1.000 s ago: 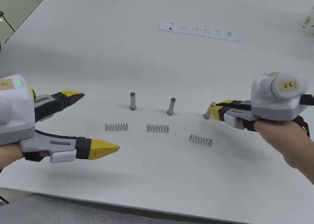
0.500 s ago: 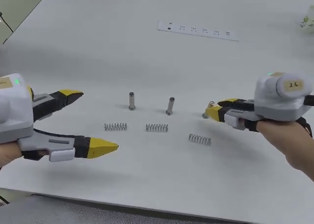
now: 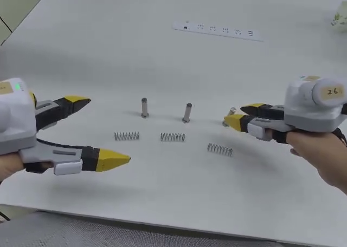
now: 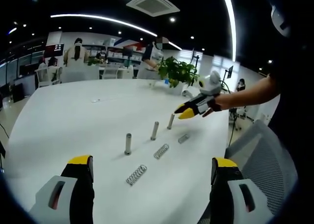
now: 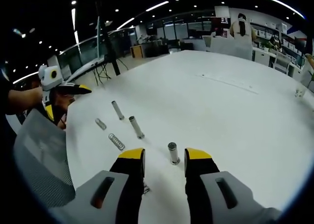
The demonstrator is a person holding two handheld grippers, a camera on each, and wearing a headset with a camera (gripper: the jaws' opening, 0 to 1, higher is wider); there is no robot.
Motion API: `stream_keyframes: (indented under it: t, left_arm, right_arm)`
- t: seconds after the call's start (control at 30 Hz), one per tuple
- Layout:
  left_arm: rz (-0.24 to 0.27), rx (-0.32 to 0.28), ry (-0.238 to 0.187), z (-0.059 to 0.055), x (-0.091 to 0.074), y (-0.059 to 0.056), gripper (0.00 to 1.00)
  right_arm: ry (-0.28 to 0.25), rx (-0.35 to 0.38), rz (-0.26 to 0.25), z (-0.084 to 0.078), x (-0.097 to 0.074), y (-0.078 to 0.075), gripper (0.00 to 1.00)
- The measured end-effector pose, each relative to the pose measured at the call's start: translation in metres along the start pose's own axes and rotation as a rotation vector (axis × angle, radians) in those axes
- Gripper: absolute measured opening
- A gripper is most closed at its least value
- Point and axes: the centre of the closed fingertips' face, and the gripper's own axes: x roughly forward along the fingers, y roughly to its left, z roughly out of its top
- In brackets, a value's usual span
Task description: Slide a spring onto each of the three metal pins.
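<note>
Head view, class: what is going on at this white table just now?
A person holds a gripper in each hand over a white table. The left pin, middle pin and right pin stand bare; the left spring, middle spring and right spring lie before them. The right gripper, open, has its tips at the right pin; the left gripper hovers open, empty.
</note>
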Motion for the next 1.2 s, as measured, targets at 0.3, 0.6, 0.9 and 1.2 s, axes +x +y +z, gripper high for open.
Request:
stream_keyframes:
  t: [0.3,0.6,0.9,1.2]
  left_arm:
    - [-0.006,0.001,0.002,-0.001,0.000,0.000,0.98]
    - [-0.006,0.003,0.000,0.000,0.000,0.000,0.98]
    - [-0.001,0.005,-0.003,-0.001,-0.003,0.001,0.98]
    - [-0.001,0.003,0.000,-0.002,-0.005,0.001,0.98]
  right_arm:
    - [0.014,-0.161,0.045,-0.006,-0.012,0.013,0.29]
    - [0.096,-0.393,0.157,-0.022,-0.012,0.045,0.28]
    - [0.181,-0.522,0.239,-0.038,-0.009,0.063,0.26]
    - [0.286,-0.538,0.273,-0.047,-0.005,0.055,0.21]
